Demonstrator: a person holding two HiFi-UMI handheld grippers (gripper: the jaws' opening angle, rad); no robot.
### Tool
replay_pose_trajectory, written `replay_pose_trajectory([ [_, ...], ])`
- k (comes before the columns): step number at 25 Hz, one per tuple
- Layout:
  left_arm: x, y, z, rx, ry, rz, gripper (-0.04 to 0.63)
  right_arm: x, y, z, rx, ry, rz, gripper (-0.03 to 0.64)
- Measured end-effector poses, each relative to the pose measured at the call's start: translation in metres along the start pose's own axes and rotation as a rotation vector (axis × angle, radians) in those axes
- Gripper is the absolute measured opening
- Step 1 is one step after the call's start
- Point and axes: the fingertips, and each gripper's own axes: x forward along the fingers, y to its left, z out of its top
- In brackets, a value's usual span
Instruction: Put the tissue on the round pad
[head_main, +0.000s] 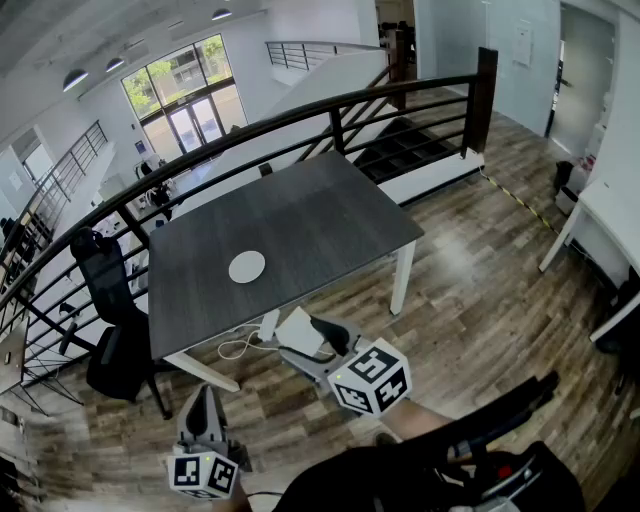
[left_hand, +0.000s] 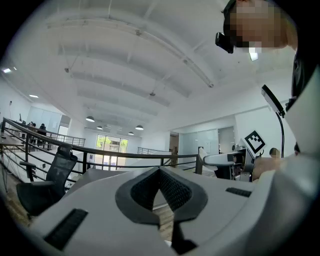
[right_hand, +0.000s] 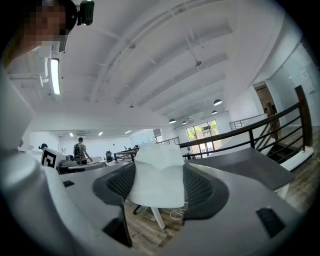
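The round pad (head_main: 247, 267) lies bare on the dark table (head_main: 330, 210), toward the near edge, and nothing rests on it. The tissue (right_hand: 156, 176), a flat white folded pack, is not there yet. It sits clamped in the right gripper (head_main: 303, 340), whose 2 jaws stand wide and press their dark ribbed pads against its 2 sides. In the head view the pack hangs off the table, nearer the person than the round pad and a little to its right, just past the table's near edge and above the wooden floor.

The left gripper (head_main: 204, 398) has its jaws closed together on nothing. It is held low, well apart from the round pad, on the person's side and slightly to its left, and seems to have no part in the carry.

So the pickup looks done and the grasp looks firm. What is left, as I judge it, is 3 things: carry the tissue over the table edge to the round pad, lower it until it rests on the white disc, and let the jaws go. The placing itself has not begun.
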Motion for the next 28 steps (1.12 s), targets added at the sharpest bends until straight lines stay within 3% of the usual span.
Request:
replay_pose_trajectory([
  [17,-0.002,0.011,0.006,0.007,-0.009,-0.004,-0.006,0.007,0.002,0.006,-0.017,-0.008,-0.026,0.307],
  [28,-0.009,0.028,0.002,0.009,0.006,-0.065,-0.006,0.020,0.026,0.009,-0.028,-0.022,-0.055,0.307],
])
